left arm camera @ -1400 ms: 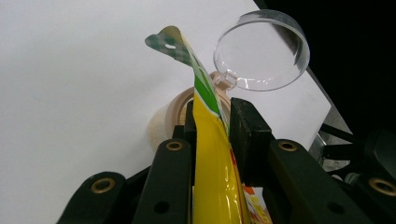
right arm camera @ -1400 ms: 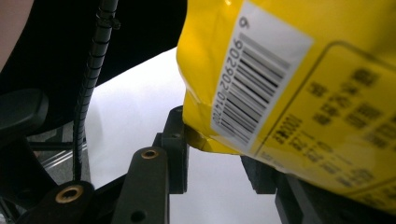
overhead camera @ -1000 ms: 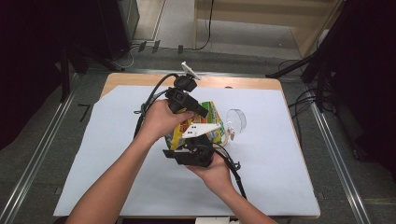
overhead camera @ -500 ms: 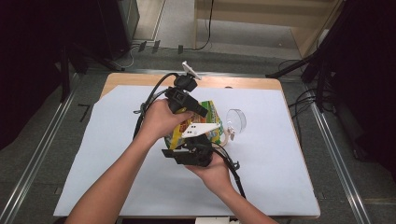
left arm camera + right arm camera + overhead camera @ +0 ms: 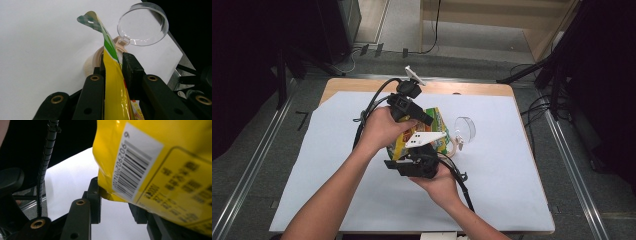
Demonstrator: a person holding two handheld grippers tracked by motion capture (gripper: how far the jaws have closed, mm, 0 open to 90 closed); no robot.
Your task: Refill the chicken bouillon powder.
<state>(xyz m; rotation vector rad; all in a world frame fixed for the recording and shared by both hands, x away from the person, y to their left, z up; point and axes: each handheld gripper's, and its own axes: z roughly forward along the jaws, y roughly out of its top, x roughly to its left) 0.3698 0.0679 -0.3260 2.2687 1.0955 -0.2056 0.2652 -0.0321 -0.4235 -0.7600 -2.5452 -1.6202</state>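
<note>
Snack bag (image 5: 437,131) edges clamped, left gripper (image 5: 113,66), right gripper (image 5: 116,202)

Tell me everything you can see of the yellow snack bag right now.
The yellow snack bag is glossy film with green and red print and a white barcode label. It is held up over the white sheet. The left gripper pinches its flattened edge between its jaws; the right gripper has a lower corner between its jaws.

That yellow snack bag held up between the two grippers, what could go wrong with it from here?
The left gripper pinches just the thin edge of the yellow bag, so that edge might slip out or tear if the hands pull apart. The right gripper grips only a bottom corner, which may let the bag swing. A clear cup stands close beside it on the white sheet and could get knocked over.
</note>
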